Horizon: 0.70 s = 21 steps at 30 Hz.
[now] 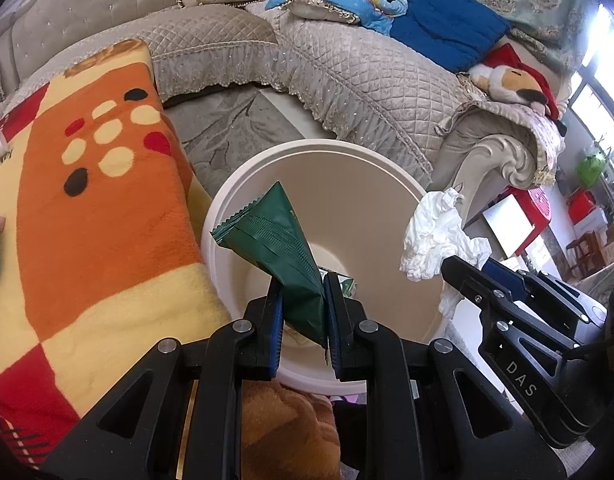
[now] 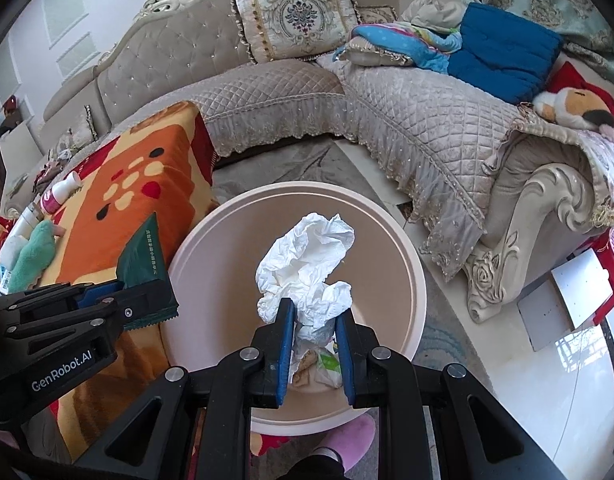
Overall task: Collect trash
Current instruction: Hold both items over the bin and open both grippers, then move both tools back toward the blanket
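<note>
The left hand-held gripper [image 1: 303,312] is clamped on a green wrapper [image 1: 275,248], its blue pads pinching the lower corner of the pouch while the crimped, serrated end sticks up and away over the rim of the bin [image 1: 227,208]. The right hand-held gripper [image 2: 315,336] is clamped on a tissue [image 2: 307,264], holding the crumpled wad by its lower bunch so that most of the paper billows above the pads. Both pieces hang over the bin's open mouth, which stands on the floor just beside the blanket-covered counter [image 2: 119,200] and in front of the sofa [image 2: 407,128]; a few scraps already lie at the bin's bottom. The wrapper looks like thin foil film: almost weightless, a little springy, slick on its surface, so a pinch at a flat sealed edge or corner should hold better than one across its puffed middle, and it may cling to a pad when let go. The tissue appears soft and limp, light enough to drift, and likely to tear or shed if tugged; the dense bunched part is the sounder place to grip. Neither item seems fragile in any way that matters here. Because both weigh so little, they probably fall slowly and could catch the rim, so releasing well inside the opening seems wise.
</note>
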Motion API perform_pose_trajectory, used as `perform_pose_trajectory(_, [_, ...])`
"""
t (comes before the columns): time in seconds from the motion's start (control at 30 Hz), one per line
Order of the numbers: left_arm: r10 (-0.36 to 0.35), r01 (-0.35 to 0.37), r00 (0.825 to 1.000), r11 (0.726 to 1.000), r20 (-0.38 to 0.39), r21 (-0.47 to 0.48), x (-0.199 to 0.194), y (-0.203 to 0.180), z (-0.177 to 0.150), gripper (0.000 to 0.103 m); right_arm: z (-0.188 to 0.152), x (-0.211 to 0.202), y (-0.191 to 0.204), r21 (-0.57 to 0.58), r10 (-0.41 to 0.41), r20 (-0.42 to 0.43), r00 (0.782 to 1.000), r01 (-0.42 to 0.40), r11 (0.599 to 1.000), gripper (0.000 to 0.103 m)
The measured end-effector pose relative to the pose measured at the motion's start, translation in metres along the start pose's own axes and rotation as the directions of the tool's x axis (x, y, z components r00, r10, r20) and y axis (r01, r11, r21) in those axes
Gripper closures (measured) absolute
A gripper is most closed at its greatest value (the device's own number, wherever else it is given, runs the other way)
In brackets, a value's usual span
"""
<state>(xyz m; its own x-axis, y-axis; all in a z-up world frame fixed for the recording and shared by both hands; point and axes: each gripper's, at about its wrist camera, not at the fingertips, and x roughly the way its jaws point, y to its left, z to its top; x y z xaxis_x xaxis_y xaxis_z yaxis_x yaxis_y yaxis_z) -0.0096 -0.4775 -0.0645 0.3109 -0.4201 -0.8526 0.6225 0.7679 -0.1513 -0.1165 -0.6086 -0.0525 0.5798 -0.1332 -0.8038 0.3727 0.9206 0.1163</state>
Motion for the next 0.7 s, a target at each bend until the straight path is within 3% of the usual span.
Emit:
perform_pose_trajectory(0.23, [-0.022,0.021,1.0,1.0,-0.021,-0.017,0.0048,0.0026,0.0019,0.085,0.0005,0.0058,-0.0033,0.027,0.004,-0.008,1.0,-0.003,1.0,0.082])
perform_pose_trajectory(0.27, [-0.028,0.028,0.999,0.999,-0.028,-0.021,0.0058,0.0031,0.0024,0.082,0.0002,0.0066,-0.0037,0.03,0.0,-0.009,1.0,0.0,1.0,0.079])
perform_pose_trajectory(0.3, [-0.03,0.029,0.999,0.999,-0.032,-0.024,0.0061,0.0037,0.0026,0.079,-0.0001,0.0069,-0.0046,0.035,-0.002,-0.006,1.0,0.002,0.999,0.069])
perform_pose_trajectory(0.33, [-0.031,0.03,0.999,0.999,-0.033,-0.027,0.0061,0.0036,0.0027,0.069,-0.0002,0.0069,-0.0051,0.04,0.001,-0.004,1.0,-0.001,0.999,0.065])
perform_pose_trajectory(0.4, [-0.036,0.035,0.999,0.999,-0.026,-0.033,0.0054,0.0048,0.0027,0.061,-0.0006,0.0072,-0.0051,0.042,0.009,-0.009,1.0,-0.008,0.999,0.065])
perform_pose_trajectory(0.7, [-0.06,0.057,0.997,0.996,-0.04,-0.071,0.0046,0.0099,0.0035,0.06,-0.003,0.0067,0.0002,0.036,0.02,-0.023,1.0,-0.019,0.999,0.062])
